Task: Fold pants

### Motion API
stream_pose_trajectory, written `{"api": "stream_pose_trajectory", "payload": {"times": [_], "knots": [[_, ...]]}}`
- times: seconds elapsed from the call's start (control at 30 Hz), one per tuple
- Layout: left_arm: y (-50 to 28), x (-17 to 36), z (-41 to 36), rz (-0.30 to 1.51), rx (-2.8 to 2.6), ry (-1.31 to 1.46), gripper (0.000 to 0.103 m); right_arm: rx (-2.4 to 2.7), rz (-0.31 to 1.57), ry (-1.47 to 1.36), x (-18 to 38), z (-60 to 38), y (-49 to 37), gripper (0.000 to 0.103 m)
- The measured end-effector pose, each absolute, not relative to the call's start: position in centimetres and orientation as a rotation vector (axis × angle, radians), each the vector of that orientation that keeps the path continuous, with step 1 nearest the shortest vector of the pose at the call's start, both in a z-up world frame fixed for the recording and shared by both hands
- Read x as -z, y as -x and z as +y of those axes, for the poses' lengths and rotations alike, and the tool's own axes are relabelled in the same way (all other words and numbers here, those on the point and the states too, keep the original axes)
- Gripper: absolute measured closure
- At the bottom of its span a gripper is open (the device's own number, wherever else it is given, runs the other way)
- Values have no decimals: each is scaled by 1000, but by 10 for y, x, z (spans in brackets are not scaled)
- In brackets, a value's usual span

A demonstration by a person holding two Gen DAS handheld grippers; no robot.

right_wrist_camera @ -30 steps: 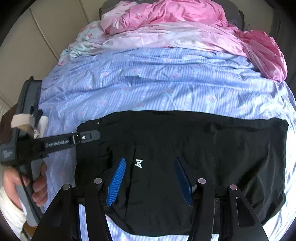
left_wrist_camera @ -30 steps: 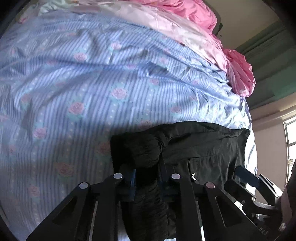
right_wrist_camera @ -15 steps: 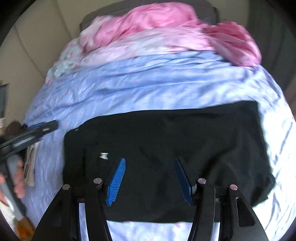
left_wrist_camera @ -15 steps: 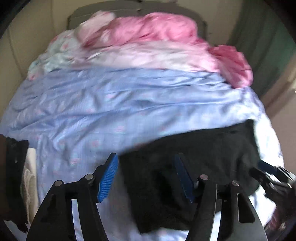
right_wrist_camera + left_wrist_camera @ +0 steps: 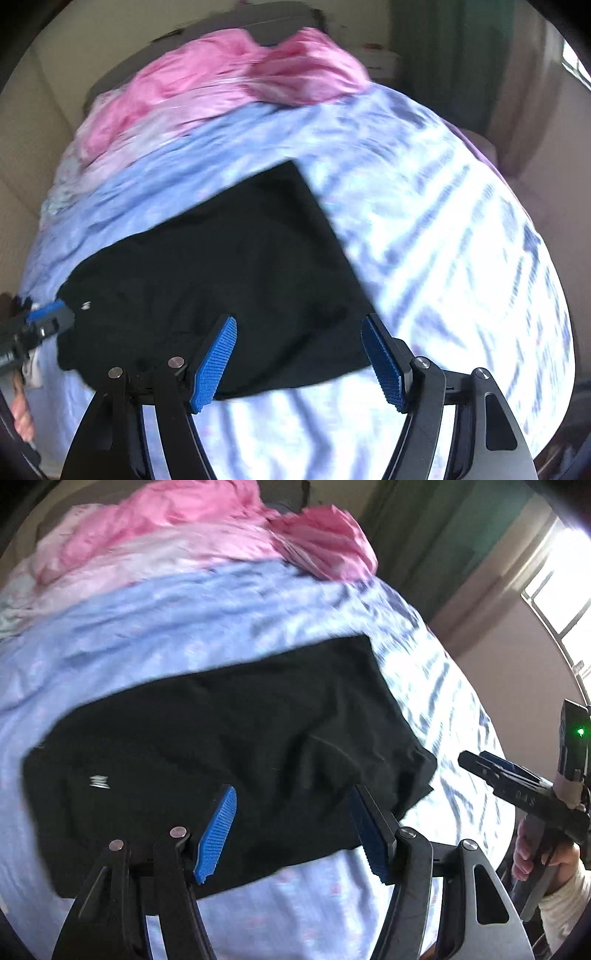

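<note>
Left gripper (image 5: 291,830) hangs over the black pants (image 5: 229,753), jaws apart w/ nothing between them; it let go within the last sec. Pants lie as a folded oblong on the blue striped bedsheet (image 5: 155,616), pink bedding (image 5: 207,513) behind. Right gripper (image 5: 299,360), over the pants' right end, has just been opening wider, empty too. Likely between folds: next move prob. needs both to pinch one short edge & carry it across.
</note>
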State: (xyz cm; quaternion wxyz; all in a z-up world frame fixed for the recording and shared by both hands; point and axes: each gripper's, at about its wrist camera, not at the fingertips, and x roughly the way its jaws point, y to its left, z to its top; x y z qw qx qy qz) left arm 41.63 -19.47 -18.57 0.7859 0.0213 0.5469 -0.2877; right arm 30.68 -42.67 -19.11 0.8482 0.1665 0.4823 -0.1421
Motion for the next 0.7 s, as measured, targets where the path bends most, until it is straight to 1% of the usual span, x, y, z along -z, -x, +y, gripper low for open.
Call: {"api": "stream_pose_trajectory", "payload": {"times": [0.2, 0.3, 0.4, 0.57, 0.7], "knots": [[-404, 212, -239, 1241, 607, -59, 41, 306, 1045, -492, 233, -480, -298, 32], [-402, 222, -256, 1254, 600, -89, 41, 271, 1047, -586, 251, -491, -299, 32], [-403, 230, -266, 1263, 594, -114, 41, 244, 1051, -621, 266, -499, -306, 32], [-409, 236, -275, 1273, 578, -122, 41, 152, 1001, -580, 262, -506, -339, 33], [-417, 239, -279, 1277, 552, -116, 41, 67, 1012, -586, 269, -518, -371, 33]]}}
